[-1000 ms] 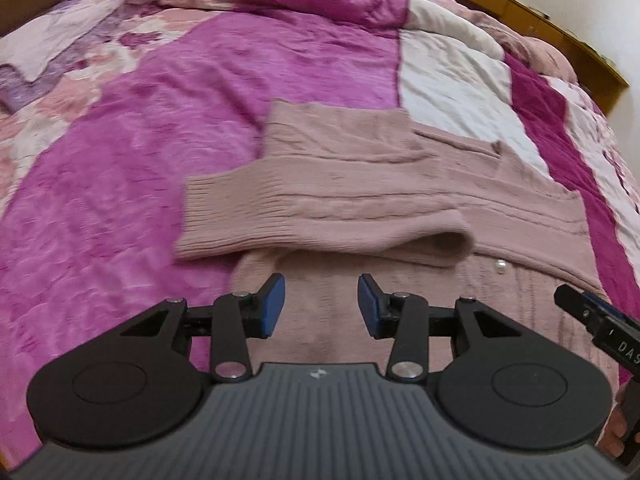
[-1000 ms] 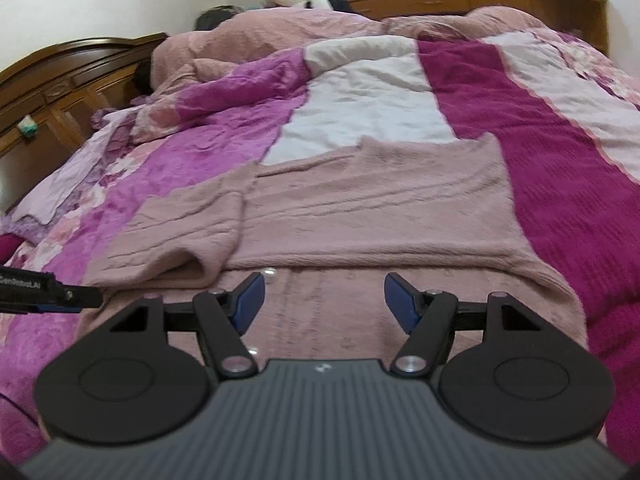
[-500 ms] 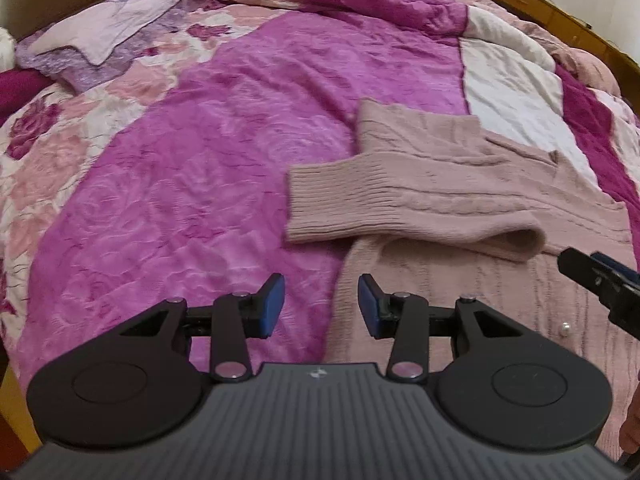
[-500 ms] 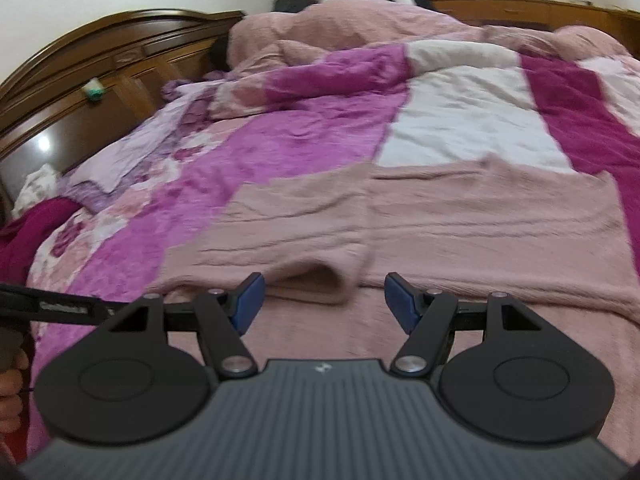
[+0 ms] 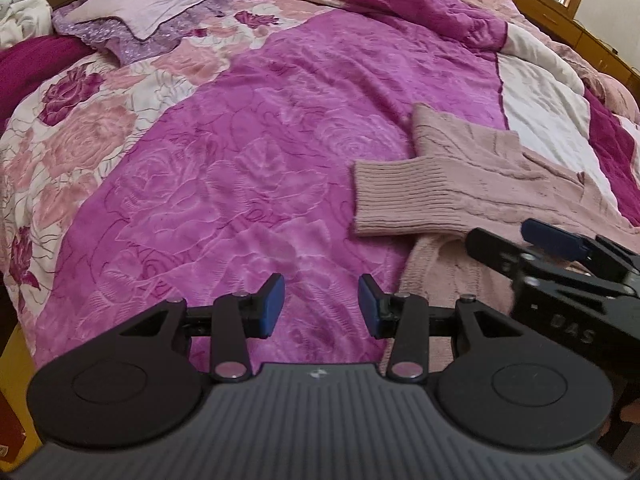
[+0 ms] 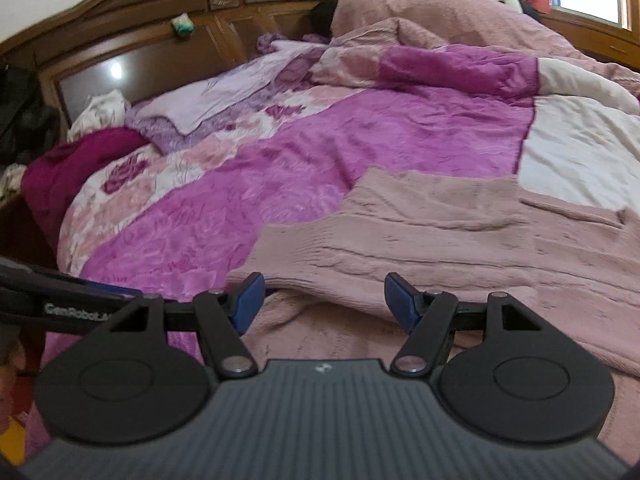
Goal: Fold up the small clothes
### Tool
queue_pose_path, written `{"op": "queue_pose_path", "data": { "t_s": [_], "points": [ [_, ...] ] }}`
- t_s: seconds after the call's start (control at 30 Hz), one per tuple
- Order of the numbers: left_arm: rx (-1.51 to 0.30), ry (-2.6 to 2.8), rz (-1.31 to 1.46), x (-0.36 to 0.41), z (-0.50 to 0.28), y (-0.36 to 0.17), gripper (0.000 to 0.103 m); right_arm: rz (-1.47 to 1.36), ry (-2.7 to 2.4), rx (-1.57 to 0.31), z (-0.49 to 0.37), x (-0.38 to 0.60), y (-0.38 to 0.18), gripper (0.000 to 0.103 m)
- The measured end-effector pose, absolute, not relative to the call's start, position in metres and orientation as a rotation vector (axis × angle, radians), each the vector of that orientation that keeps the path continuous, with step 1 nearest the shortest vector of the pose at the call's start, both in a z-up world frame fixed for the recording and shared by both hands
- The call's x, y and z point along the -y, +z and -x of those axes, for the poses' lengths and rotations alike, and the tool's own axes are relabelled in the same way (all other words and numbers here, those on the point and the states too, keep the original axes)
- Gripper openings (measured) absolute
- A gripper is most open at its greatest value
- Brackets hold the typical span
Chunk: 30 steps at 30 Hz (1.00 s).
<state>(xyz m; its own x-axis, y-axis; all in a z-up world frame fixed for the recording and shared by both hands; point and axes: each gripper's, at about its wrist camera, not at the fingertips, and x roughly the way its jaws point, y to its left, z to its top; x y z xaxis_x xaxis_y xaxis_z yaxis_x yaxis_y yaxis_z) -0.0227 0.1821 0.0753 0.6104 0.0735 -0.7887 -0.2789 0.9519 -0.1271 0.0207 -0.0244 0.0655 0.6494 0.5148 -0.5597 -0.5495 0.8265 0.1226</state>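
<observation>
A dusty-pink knitted sweater (image 5: 460, 184) lies flat on the bed, one sleeve folded across its body with the ribbed cuff (image 5: 396, 204) pointing left. It also shows in the right wrist view (image 6: 460, 236). My left gripper (image 5: 320, 306) is open and empty, over the magenta quilt just left of the sweater's lower edge. My right gripper (image 6: 324, 300) is open and empty, low over the sweater's near part, just below the folded sleeve. The right gripper also shows in the left wrist view (image 5: 560, 256), over the sweater.
A magenta, floral and white patchwork quilt (image 5: 240, 160) covers the bed. A lilac pillow (image 6: 224, 100) and a dark red cloth (image 6: 72, 160) lie near the wooden headboard (image 6: 168, 20). A pink blanket (image 6: 440, 16) is heaped at the far end.
Both grippers have swung left. The left one moved off the sweater to over the quilt. The right one moved toward the folded sleeve's cuff end. Both stayed open.
</observation>
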Motion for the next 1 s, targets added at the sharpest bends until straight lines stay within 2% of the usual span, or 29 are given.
{"op": "queue_pose_path", "data": {
  "t_s": [0.47,0.53,0.6,0.67,0.7,0.77,1.0],
  "points": [
    [-0.911,0.218,0.29,-0.198,0.027,0.064,0.049,0.314,0.653,-0.61,-0.035,-0.028,0.037,0.07],
    [-0.911,0.216,0.291,-0.199,0.027,0.063,0.049,0.349,0.652,-0.583,-0.033,-0.03,0.035,0.062],
    [-0.911,0.214,0.293,-0.199,0.027,0.062,0.049,0.334,0.63,-0.569,-0.034,-0.028,0.036,0.038],
    [-0.912,0.215,0.293,-0.199,0.026,0.063,0.049,0.275,0.62,-0.568,-0.039,-0.021,0.04,0.022],
    [-0.912,0.215,0.291,-0.199,0.025,0.063,0.049,0.24,0.625,-0.568,-0.042,-0.015,0.043,0.017],
    [-0.909,0.214,0.288,-0.198,0.025,0.064,0.049,0.187,0.633,-0.566,-0.045,-0.007,0.048,0.013],
    [-0.897,0.196,0.276,-0.192,0.021,0.071,0.049,0.089,0.591,-0.491,-0.043,0.019,0.073,0.011]
  ]
}}
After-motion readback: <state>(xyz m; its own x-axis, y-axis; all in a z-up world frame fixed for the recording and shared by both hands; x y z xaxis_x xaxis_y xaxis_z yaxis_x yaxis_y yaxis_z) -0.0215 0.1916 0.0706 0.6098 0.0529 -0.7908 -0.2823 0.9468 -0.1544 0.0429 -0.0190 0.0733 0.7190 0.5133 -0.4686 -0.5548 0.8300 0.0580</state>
